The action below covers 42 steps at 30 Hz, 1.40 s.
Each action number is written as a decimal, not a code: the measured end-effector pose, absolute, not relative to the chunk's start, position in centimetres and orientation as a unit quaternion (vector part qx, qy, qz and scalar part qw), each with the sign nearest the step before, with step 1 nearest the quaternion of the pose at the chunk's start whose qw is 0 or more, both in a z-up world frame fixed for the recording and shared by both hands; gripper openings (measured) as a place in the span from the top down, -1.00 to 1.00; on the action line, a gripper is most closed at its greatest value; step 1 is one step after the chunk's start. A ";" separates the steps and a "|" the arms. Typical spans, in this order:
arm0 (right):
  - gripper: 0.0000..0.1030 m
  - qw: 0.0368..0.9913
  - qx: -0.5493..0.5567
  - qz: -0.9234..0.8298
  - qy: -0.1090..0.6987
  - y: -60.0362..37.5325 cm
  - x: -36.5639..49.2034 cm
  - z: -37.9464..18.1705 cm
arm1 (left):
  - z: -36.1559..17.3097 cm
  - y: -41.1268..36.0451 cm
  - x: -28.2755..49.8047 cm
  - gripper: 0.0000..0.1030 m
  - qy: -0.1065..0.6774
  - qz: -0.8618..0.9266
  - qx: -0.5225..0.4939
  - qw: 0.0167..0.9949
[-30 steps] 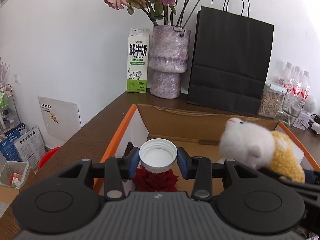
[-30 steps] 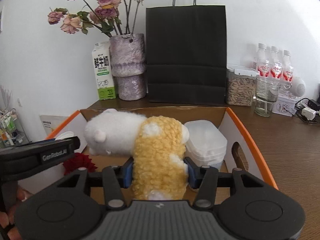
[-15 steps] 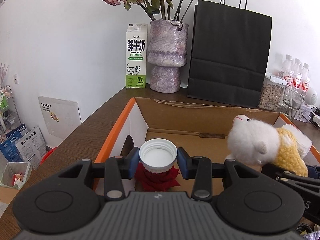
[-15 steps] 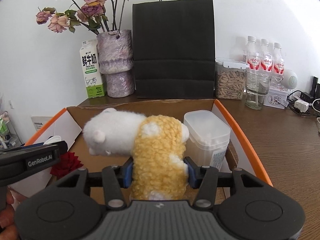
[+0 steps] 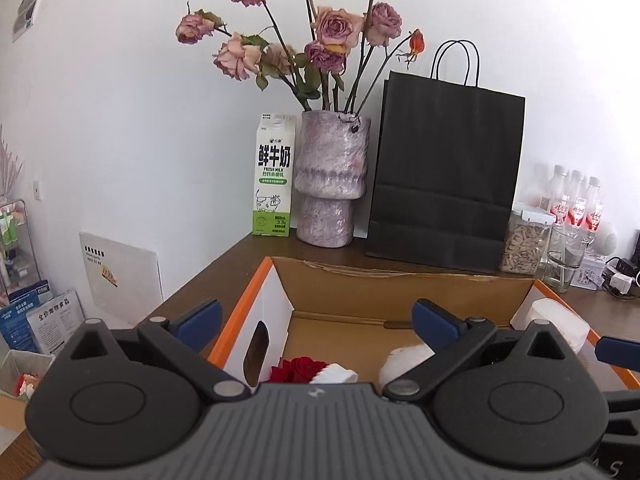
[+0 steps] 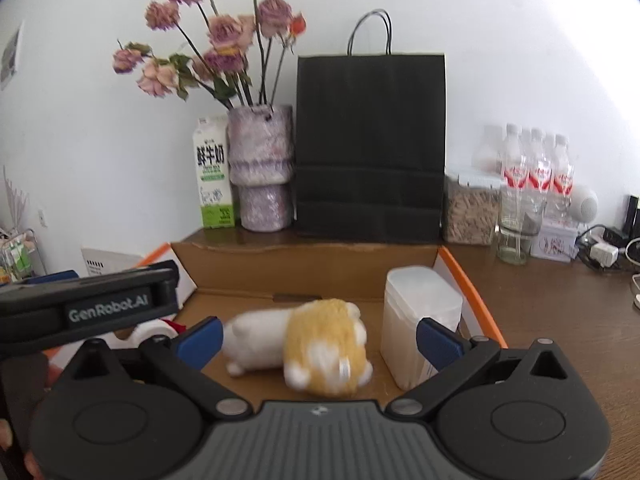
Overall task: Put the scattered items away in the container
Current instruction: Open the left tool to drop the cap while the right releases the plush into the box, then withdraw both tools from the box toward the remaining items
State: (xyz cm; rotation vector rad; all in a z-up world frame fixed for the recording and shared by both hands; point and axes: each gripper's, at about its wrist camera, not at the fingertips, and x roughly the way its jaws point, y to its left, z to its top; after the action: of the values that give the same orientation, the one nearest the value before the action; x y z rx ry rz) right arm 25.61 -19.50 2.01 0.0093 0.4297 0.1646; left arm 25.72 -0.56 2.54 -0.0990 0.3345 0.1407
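Note:
An open cardboard box with orange rims (image 5: 400,288) (image 6: 304,268) stands on the wooden table. My left gripper (image 5: 316,320) is open and empty above the box's left end. Below it lies the red-rose bottle with a white cap (image 5: 316,372), mostly hidden by the gripper body. My right gripper (image 6: 318,338) is open and empty above the box. The white and yellow plush toy (image 6: 308,344) lies on the box floor, blurred. A clear plastic tub (image 6: 420,320) (image 5: 556,320) stands at the box's right wall.
Behind the box stand a milk carton (image 5: 274,176), a purple vase of dried roses (image 5: 332,184) and a black paper bag (image 5: 444,176). A seed jar (image 6: 472,208), a glass (image 6: 516,232), water bottles (image 6: 536,172) and cables (image 6: 604,248) are at the right.
Both grippers have opened and risen. The left one let go of the capped rose bottle; the right one let go of the plush toy, which now lies on the box floor.

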 end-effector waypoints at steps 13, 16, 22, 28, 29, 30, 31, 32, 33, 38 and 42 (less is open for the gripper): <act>-1.00 0.976 -0.005 0.062 0.208 -19.6 24.7 2.1 | 2.0 -0.1 25.0 -1.00 0.165 0.072 -0.052 0.982; -1.00 0.976 -0.004 0.059 0.211 -19.6 24.7 2.0 | 1.8 0.0 24.9 -1.00 0.167 0.071 -0.051 0.982; -1.00 0.975 -0.005 0.054 0.216 -19.7 24.6 1.7 | 1.6 0.2 24.7 -1.00 0.171 0.067 -0.053 0.982; -1.00 0.975 0.000 0.054 0.216 -20.1 24.3 1.4 | 1.3 0.5 24.4 -1.00 0.175 0.067 -0.054 0.981; -1.00 0.975 0.001 0.054 0.215 -20.2 24.2 1.4 | 1.3 0.6 24.3 -1.00 0.175 0.066 -0.055 0.981; -1.00 0.975 0.002 0.054 0.214 -20.3 24.1 1.4 | 1.3 0.7 24.3 -1.00 0.175 0.066 -0.055 0.981; -1.00 0.976 0.003 0.053 0.212 -20.3 24.0 1.4 | 1.3 0.7 24.2 -1.00 0.175 0.067 -0.055 0.981; -1.00 0.976 0.004 0.053 0.210 -20.4 24.0 1.5 | 1.2 0.8 24.2 -1.00 0.174 0.066 -0.056 0.981; -1.00 0.977 0.005 0.053 0.208 -20.4 23.9 1.5 | 1.2 0.8 24.1 -1.00 0.173 0.065 -0.057 0.981; -1.00 0.979 0.005 0.054 0.198 -20.6 23.3 1.7 | 1.0 0.9 23.7 -1.00 0.174 0.059 -0.062 0.981; -1.00 0.980 0.002 0.056 0.192 -20.6 22.8 1.7 | 1.0 1.1 23.3 -1.00 0.168 0.052 -0.069 0.982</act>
State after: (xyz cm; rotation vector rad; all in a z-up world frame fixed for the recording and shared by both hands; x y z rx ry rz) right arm 22.79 -20.57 1.72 0.0042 0.3875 0.1137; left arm 23.25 1.13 0.96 -0.1398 0.3389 0.1047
